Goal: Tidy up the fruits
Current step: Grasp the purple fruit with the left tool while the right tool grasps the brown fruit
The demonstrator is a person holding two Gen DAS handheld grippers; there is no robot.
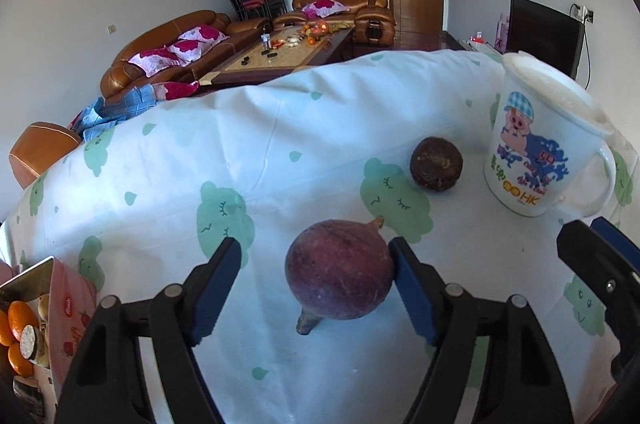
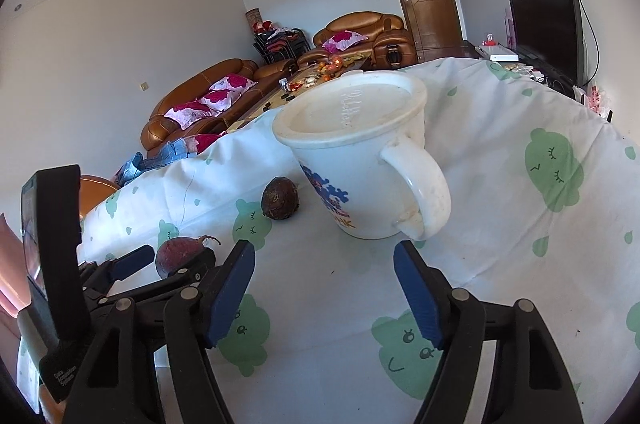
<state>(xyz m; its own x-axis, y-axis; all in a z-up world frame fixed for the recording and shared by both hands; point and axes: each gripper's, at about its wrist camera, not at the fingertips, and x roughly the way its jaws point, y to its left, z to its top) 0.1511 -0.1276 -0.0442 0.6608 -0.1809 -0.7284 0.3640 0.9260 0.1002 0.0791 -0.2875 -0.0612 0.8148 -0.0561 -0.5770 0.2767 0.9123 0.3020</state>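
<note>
Left gripper (image 1: pixel 316 280) is down over the purple fruit (image 1: pixel 340 270), jaws apart: one pad touches its side, the other stands clear. The fruit sits on the cloth-covered surface (image 1: pixel 160 163), a darker fruit (image 1: pixel 436 163) beyond it. Right gripper (image 2: pixel 324 284), jaws apart and empty, faces the lidded mug (image 2: pixel 360 159).

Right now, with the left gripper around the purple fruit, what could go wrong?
1. Only one finger of the left gripper seems to touch the purple fruit; the round fruit may roll away as the jaws close.
2. The right gripper hovers open near the lidded white mug and could bump it.
</note>
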